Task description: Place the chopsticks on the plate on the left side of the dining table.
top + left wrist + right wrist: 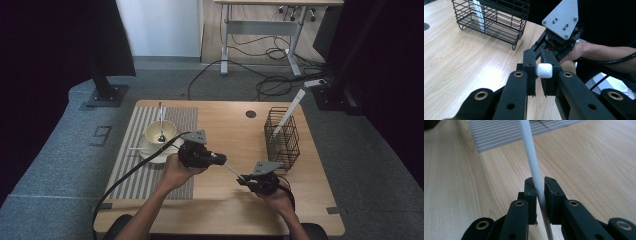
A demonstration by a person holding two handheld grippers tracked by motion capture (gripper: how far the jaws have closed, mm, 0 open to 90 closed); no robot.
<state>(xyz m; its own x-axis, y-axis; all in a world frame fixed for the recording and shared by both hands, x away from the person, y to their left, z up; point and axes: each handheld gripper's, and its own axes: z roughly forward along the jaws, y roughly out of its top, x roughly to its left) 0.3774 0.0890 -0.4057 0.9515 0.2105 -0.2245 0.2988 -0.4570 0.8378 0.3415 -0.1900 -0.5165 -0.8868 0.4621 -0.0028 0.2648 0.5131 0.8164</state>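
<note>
A thin white stick (231,170) spans the gap between my two grippers above the wooden table (225,210). My left gripper (217,158) is shut on one end of it. In the left gripper view that end is a white square tip (544,70) pinched between the jaws of the left gripper (538,55). My right gripper (244,179) is shut on the other part of the stick. In the right gripper view the stick (530,150) runs up from between the jaws of the right gripper (539,182), whose pads press on both its sides. The right gripper's grey plate (561,18) faces the left gripper closely.
A black wire basket (281,134) stands at the right of the table with another white stick (289,111) leaning in it. At the left, a cream bowl (160,131) with a spoon sits on a saucer on a striped mat (131,170). A round hole (251,114) is near the far edge.
</note>
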